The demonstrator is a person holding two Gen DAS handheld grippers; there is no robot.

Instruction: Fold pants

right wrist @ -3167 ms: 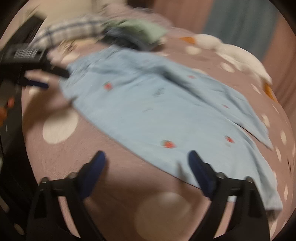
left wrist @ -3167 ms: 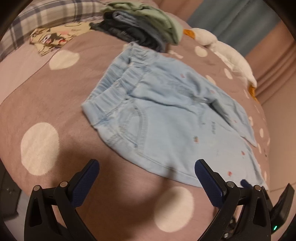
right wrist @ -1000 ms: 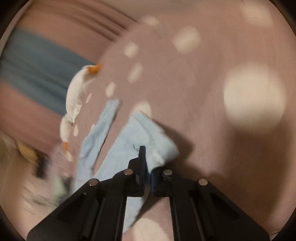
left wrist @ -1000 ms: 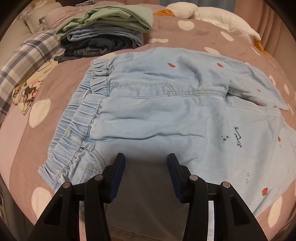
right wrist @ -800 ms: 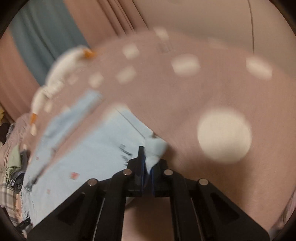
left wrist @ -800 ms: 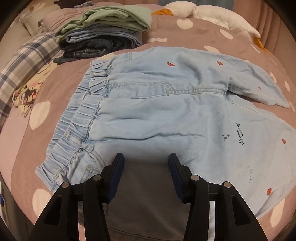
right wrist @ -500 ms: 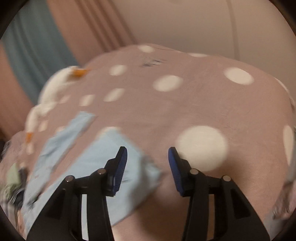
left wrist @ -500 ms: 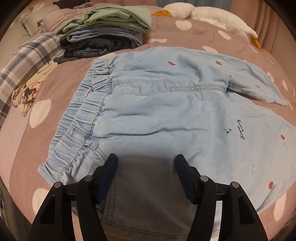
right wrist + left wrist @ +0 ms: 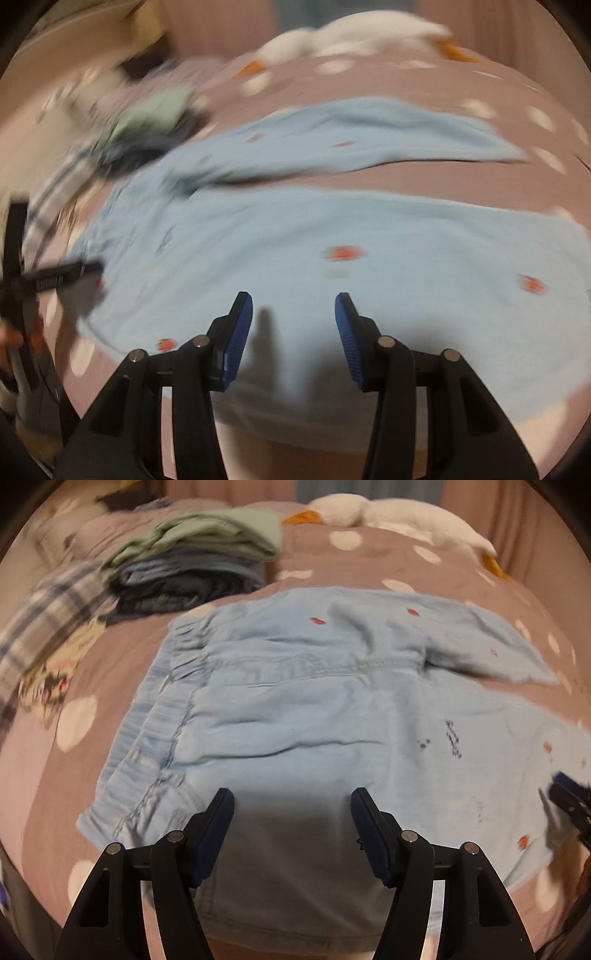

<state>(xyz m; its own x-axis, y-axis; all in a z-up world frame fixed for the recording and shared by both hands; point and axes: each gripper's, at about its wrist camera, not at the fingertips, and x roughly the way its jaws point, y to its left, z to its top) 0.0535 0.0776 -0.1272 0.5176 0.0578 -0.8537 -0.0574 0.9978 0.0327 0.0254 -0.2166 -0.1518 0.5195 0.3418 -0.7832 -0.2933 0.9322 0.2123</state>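
Note:
Light blue pants with small red motifs lie spread on the dotted bedspread, the elastic waistband at the left and both legs running right. My left gripper hovers open over the near edge by the waist, nothing between its pads. In the right wrist view, my right gripper hangs over the near leg of the pants. Its jaws are opening, with cloth below them but not pinched. The right gripper's tip shows at the left view's right edge. The picture is blurred.
A stack of folded clothes topped by a green piece sits at the back left, with a plaid cloth beside it. A white plush goose lies along the far side. The brown dotted bedspread surrounds the pants.
My right gripper let go of the leg end it was shut on and swung back over the near leg. My left gripper's jaws widened; it stayed by the waist.

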